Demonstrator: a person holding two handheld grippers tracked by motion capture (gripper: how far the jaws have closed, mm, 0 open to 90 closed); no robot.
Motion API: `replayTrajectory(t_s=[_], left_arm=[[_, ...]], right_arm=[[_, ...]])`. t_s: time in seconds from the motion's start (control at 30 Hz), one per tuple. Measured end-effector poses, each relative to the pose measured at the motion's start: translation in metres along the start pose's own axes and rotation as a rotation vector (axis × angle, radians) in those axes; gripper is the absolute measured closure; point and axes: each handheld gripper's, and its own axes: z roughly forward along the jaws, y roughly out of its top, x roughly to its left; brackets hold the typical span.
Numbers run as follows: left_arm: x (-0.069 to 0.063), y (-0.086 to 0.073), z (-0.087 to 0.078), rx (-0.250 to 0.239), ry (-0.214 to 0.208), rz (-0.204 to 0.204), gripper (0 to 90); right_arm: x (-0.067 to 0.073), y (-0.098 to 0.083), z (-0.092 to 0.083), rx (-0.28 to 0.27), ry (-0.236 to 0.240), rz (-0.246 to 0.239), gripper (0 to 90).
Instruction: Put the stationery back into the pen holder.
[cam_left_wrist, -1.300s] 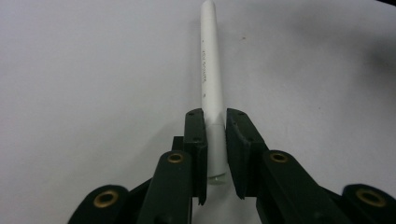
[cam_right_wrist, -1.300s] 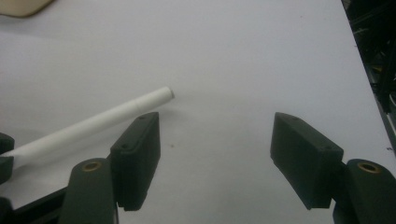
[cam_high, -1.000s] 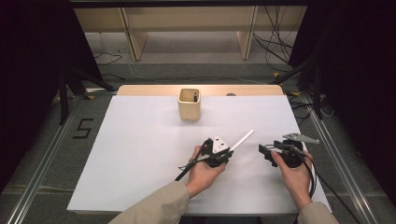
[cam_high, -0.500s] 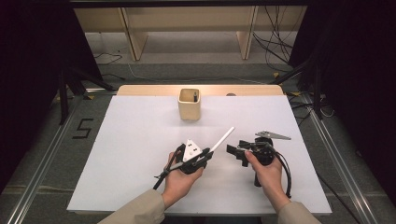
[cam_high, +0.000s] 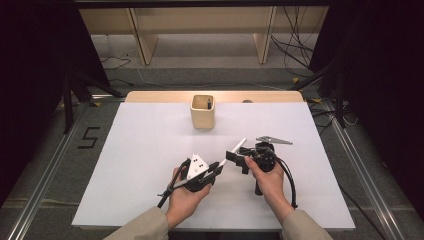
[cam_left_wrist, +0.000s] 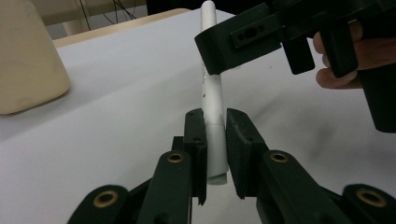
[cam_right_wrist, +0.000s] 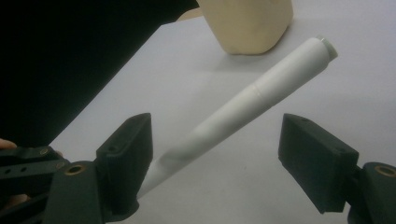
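Currently my left gripper (cam_left_wrist: 215, 154) is clamped on the lower end of the white pen (cam_left_wrist: 211, 98), which slants up and away from me above the white worktop (cam_high: 150, 150). My right gripper (cam_right_wrist: 217, 163) has its jaws spread wide, one on each side of the pen's shaft and clear of it. Pen tip points toward the beige holder cup (cam_high: 202, 112), which stands well apart at the far middle of the worktop.

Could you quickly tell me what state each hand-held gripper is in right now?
Left hand-held gripper: closed on the white pen.
Right hand-held gripper: open, jaws on either side of the pen, not pressing on it.
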Motion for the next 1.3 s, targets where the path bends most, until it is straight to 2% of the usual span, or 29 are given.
replayTrajectory(t_s=[0.13, 0.2, 0.27, 0.37, 0.53, 0.6, 0.67, 0.73, 0.77, 0.9, 1.0, 1.1, 1.2, 1.3], left_arm=[[0.000, -0.001, 0.000, 0.002, -0.002, 0.002, 78.6], [-0.001, -0.002, 0.000, 0.002, -0.005, -0.002, 78.6], [-0.002, -0.003, 0.001, 0.002, -0.004, 0.001, 78.5], [-0.002, -0.004, 0.000, -0.003, 0.000, 0.003, 78.5], [-0.001, -0.006, 0.003, -0.004, 0.005, 0.028, 78.3], [0.000, -0.007, 0.004, -0.001, 0.004, 0.042, 78.1], [0.002, -0.008, 0.005, -0.003, 0.006, 0.055, 78.0], [0.004, -0.007, 0.004, -0.008, 0.004, 0.070, 76.5], [0.006, -0.007, 0.004, -0.005, 0.008, 0.080, 73.0], [0.014, -0.005, -0.002, 0.011, -0.002, 0.094, 56.5], [0.022, -0.006, -0.008, 0.044, -0.015, 0.091, 43.4], [0.033, -0.009, -0.018, 0.080, -0.007, 0.069, 30.4], [0.045, -0.015, -0.028, 0.103, -0.007, 0.056, 22.8], [0.057, -0.021, -0.040, 0.110, 0.017, 0.058, 20.2]], right_arm=[[-0.002, 0.000, 0.002, 0.002, 0.008, 0.022, 28.2], [-0.002, 0.000, 0.002, -0.006, 0.007, 0.031, 33.1], [-0.002, 0.000, 0.001, -0.022, 0.013, 0.038, 46.1], [-0.001, 0.002, -0.002, -0.055, 0.023, 0.043, 60.2], [0.003, 0.004, -0.005, -0.106, 0.117, 0.074, 73.4], [0.008, 0.005, -0.006, -0.121, 0.158, 0.067, 77.4], [0.013, 0.005, -0.006, -0.122, 0.172, 0.046, 78.6], [0.017, 0.007, -0.006, -0.125, 0.163, 0.009, 78.7], [0.019, 0.007, -0.006, -0.132, 0.163, -0.003, 78.7], [0.022, 0.011, -0.010, -0.158, 0.108, -0.074, 78.7], [0.022, 0.013, -0.012, -0.174, 0.073, -0.111, 78.7], [0.023, 0.015, -0.013, -0.172, 0.051, -0.150, 78.7], [0.026, 0.016, -0.013, -0.169, 0.033, -0.177, 78.7], [0.029, 0.018, -0.012, -0.172, 0.017, -0.209, 78.7]])
